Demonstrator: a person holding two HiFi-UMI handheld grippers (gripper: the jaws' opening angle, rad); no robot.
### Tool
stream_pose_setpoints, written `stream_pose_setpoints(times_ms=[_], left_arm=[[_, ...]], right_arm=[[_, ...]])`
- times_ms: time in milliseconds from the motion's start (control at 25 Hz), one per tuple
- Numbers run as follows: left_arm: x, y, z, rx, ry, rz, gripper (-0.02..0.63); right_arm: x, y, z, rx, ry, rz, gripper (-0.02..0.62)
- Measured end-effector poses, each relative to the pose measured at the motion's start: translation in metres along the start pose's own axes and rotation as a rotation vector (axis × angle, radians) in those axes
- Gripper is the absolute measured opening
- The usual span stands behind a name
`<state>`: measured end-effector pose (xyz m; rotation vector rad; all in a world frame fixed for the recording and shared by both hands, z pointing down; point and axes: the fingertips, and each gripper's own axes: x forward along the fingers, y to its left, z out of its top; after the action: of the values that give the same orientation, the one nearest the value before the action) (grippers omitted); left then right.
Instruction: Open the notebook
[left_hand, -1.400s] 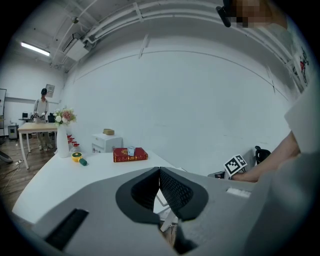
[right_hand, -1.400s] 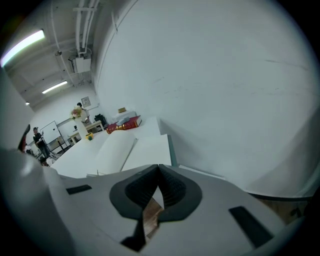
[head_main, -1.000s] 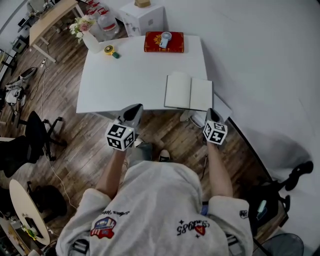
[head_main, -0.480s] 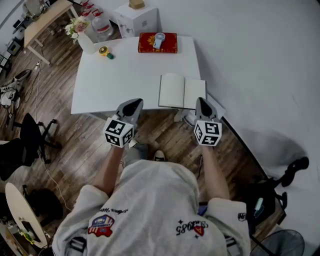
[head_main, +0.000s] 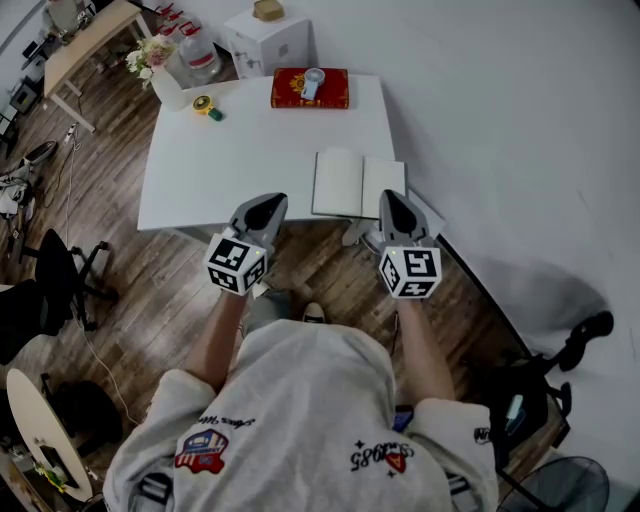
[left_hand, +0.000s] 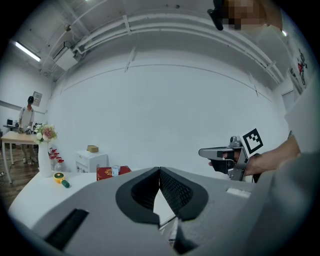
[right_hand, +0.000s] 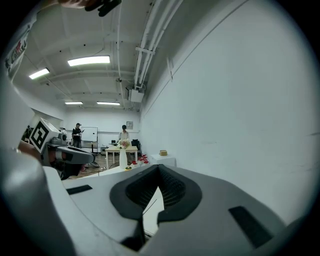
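Observation:
The notebook lies open on the white table, near its front right corner, both pale pages facing up. My left gripper hangs over the table's front edge, left of the notebook, shut with nothing in it. In the left gripper view its pads meet along one line. My right gripper is held above the notebook's front right corner, also shut and empty. Each gripper view shows the other gripper off to the side, raised and roughly level: the right gripper and the left gripper.
At the table's far edge lie a red book with a small white object on it, a yellow tape measure and a vase of flowers. A white box stands behind. An office chair is at the left on the wood floor.
Both grippers have risen toward the head camera, the right one much more. The right gripper now overlaps the notebook's front right corner. The notebook lies open as before.

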<state>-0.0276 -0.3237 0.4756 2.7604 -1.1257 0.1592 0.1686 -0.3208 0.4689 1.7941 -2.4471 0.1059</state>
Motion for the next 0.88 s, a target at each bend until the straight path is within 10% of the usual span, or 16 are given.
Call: stream_pose_setpoints(times_ms=[880], left_arm=[[-0.003, -0.007, -0.005, -0.011, 0.007, 0.000, 0.005]], right_arm=[[-0.010, 0.011, 0.001, 0.012, -0.021, 0.025, 0.000]])
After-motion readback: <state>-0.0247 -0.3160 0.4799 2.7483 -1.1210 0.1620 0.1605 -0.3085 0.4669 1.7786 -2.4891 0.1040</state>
